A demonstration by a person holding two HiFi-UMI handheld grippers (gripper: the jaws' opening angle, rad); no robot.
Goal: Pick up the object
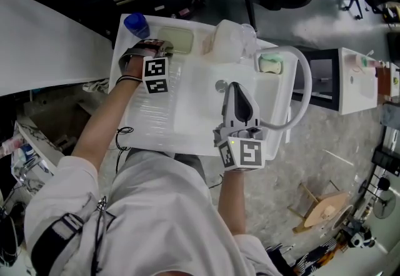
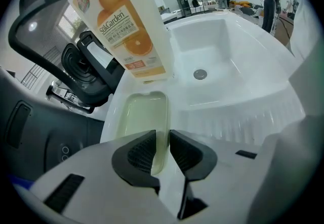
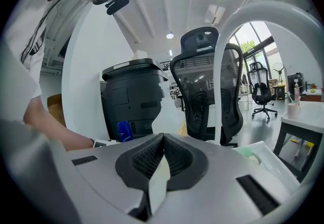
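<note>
Left gripper (image 1: 157, 50) (image 2: 163, 137) is over the far-left corner of the white sink top (image 1: 187, 134). Its fingers stand slightly apart with a narrow gap and nothing in it. Through the gap you see only the yellowish rounded tray (image 1: 175, 39) (image 2: 144, 121) set into the sink top's far edge, which is just under and ahead of the fingertips. I can't tell whether they touch it. The likely pick target is the bottle (image 1: 136, 24) (image 2: 121, 20), with a blue cap and an orange-fruit label. It sits right at the far-left corner, just past the tray's far end, ahead of the left gripper's fingers and a bit to their left. It's outside the gap and not touching either finger. In the left gripper view it looks tilted, but that may be lens distortion. Right gripper (image 1: 235, 88) (image 3: 163, 139) is over the basin, near the drain (image 1: 220, 85) (image 2: 200, 73) and well apart from the bottle. Its fingers are pressed together at the tips with nothing held. It points level, away from the sink top, toward a black office chair (image 3: 207, 86) and a black bin (image 3: 131, 99). The white curved faucet pipe (image 1: 301, 84) (image 3: 228, 56) arcs over the sink top's right edge. A green soap (image 1: 270, 65) (image 3: 248, 153) sits in the far-right recess. A clear plastic item (image 1: 228, 40) sits mid far edge, and I can't make out what it is. The ribbed drainboard (image 1: 150, 112) (image 2: 243, 124) runs along the left side, under the person's left forearm.
</note>
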